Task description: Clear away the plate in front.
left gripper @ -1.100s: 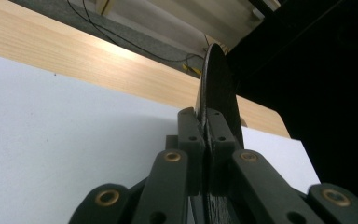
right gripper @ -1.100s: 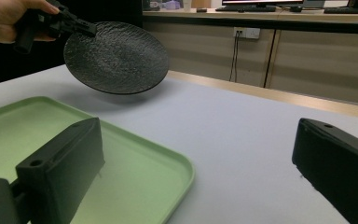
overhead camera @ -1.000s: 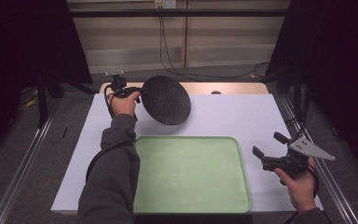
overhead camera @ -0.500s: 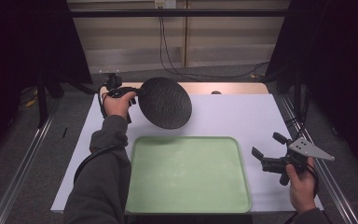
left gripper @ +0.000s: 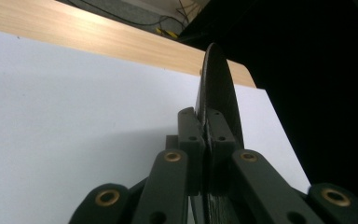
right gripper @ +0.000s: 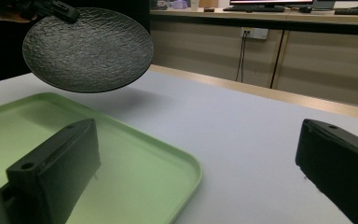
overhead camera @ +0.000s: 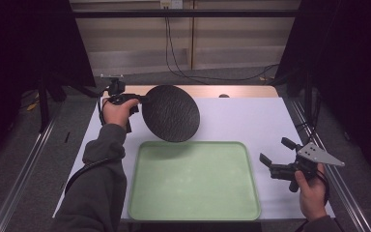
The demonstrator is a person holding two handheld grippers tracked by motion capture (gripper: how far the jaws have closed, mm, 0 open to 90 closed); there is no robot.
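Right now my left gripper [overhead camera: 136, 100] pinches the dark plate [overhead camera: 170, 113] by its nine o'clock rim, airborne off the green tray's [overhead camera: 193, 212] twelve o'clock edge. Such a thin edge-hold could let it swivel or slip. My right gripper [overhead camera: 276, 155] idles agape at three o'clock.

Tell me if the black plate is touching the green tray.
Apart. In the right gripper view the plate hangs clear above the tray, with white table and its shadow showing between them.
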